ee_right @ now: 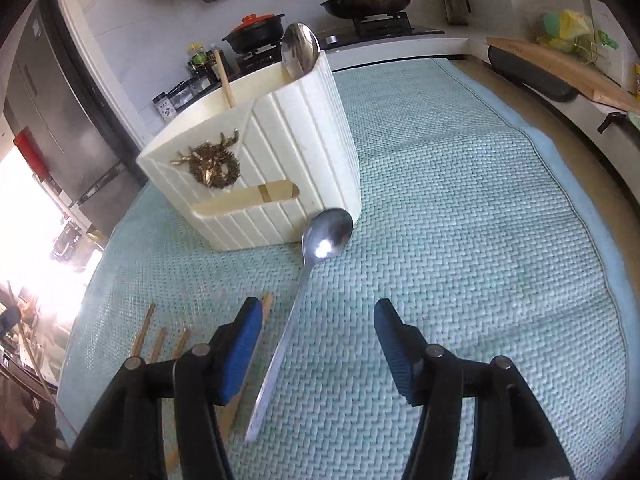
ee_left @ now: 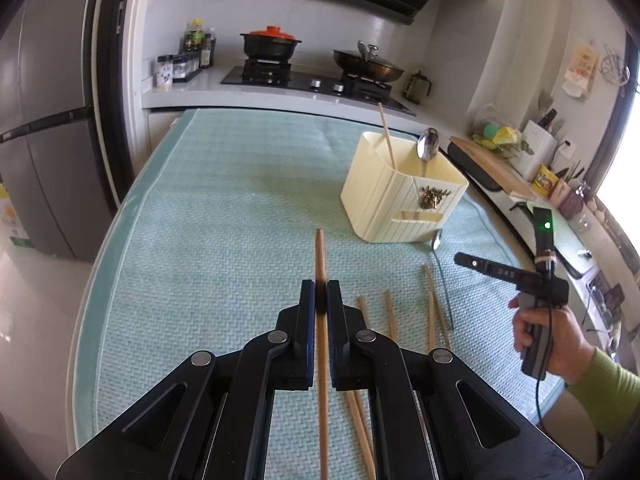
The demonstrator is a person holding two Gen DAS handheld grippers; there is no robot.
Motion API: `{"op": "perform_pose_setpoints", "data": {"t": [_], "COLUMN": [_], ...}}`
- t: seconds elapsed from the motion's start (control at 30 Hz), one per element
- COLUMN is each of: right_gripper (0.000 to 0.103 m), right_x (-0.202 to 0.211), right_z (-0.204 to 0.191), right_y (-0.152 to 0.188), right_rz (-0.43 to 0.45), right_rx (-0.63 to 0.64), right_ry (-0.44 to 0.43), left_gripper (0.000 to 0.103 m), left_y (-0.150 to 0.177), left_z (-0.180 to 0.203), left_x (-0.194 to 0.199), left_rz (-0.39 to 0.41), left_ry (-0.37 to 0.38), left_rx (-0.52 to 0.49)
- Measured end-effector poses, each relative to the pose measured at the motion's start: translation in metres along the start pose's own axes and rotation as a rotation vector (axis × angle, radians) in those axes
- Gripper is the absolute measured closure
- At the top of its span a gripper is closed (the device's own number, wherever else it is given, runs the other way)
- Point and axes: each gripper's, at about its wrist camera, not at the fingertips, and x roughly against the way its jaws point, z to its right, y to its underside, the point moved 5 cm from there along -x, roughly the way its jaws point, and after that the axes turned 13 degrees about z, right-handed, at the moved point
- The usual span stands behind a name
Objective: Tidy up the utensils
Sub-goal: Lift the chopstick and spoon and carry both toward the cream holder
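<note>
A: What does the left wrist view give that the right one lacks?

B: It shows the left gripper (ee_left: 320,294) clenched on a wooden chopstick (ee_left: 320,256), which runs straight out between the blue pads and back under the linkage. It also shows the person's right hand (ee_left: 546,338) in a green sleeve, holding the other tool by its handle at the mat's right edge, with a green light on top of it.

A: And the right wrist view?

B: The right gripper (ee_right: 316,316) with its jaws standing apart, nothing pressed between the pads. A metal spoon (ee_right: 304,280) lies on the teal mat (ee_right: 480,240) with its handle running down between the two fingers, nearer the left one; its bowl rests just at the foot of the cream holder (ee_right: 304,152). From the left view that spoon is only a thin sliver beside the holder.

A: Where are the rest of the utensils?

B: In the holder stand one chopstick (ee_right: 225,80) at the back left and a second spoon (ee_right: 300,50), bowl up, at the right corner. Loose chopsticks (ee_left: 390,316) lie on the mat to the right of the left gripper; in the right view their tips show just left of the left finger, one partly under it.

A: Is the spoon on the mat touched by the right pads?

B: No, the pads stand clear of the handle on either side
</note>
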Motion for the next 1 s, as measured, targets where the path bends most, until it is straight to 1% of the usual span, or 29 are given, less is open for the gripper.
{"op": "perform_pose_setpoints", "data": {"t": [0.07, 0.2, 0.23, 0.3, 0.33, 0.37, 0.4, 0.47, 0.6, 0.8, 1.0], "right_gripper": [0.043, 0.043, 0.047, 0.074, 0.094, 0.099, 0.099, 0.100, 0.100, 0.100, 0.100], "right_x": [-0.019, -0.053, -0.059, -0.064, -0.065, -0.060, -0.055, -0.037, 0.012, 0.076, 0.123], "right_z": [-0.004, -0.011, -0.013, -0.013, -0.012, -0.009, -0.007, -0.005, -0.005, -0.019, -0.030], "right_y": [-0.006, -0.013, -0.013, -0.014, -0.015, -0.016, -0.017, -0.021, -0.025, -0.026, -0.041], "right_rz": [-0.012, -0.035, -0.035, -0.038, -0.043, -0.034, -0.025, 0.000, 0.031, 0.009, 0.057], "right_rx": [-0.016, -0.007, 0.004, 0.025, 0.016, 0.000, -0.005, -0.013, -0.019, 0.025, 0.085], "right_ry": [-0.010, 0.056, 0.076, 0.146, 0.162, 0.175, 0.180, 0.152, 0.040, -0.098, -0.159], "left_gripper": [0.100, 0.100, 0.100, 0.100, 0.100, 0.100, 0.100, 0.100, 0.100, 0.100, 0.100], "left_y": [0.000, 0.000, 0.000, 0.000, 0.000, -0.001, -0.001, -0.001, -0.001, -0.006, -0.022], "left_z": [-0.003, -0.003, -0.002, -0.001, -0.001, 0.000, 0.000, 0.003, 0.008, 0.017, 0.023], "left_x": [-0.001, -0.004, -0.005, -0.008, -0.008, -0.009, -0.009, -0.009, -0.008, -0.006, -0.002], "left_rz": [-0.001, -0.007, -0.010, -0.016, -0.019, -0.021, -0.022, -0.020, -0.014, -0.006, 0.010], "left_ry": [-0.004, -0.007, -0.007, -0.004, -0.002, 0.001, 0.005, 0.012, 0.031, 0.051, 0.078], "left_rx": [0.006, 0.009, 0.007, 0.005, 0.006, 0.006, 0.006, 0.003, 0.000, -0.008, -0.004]}}
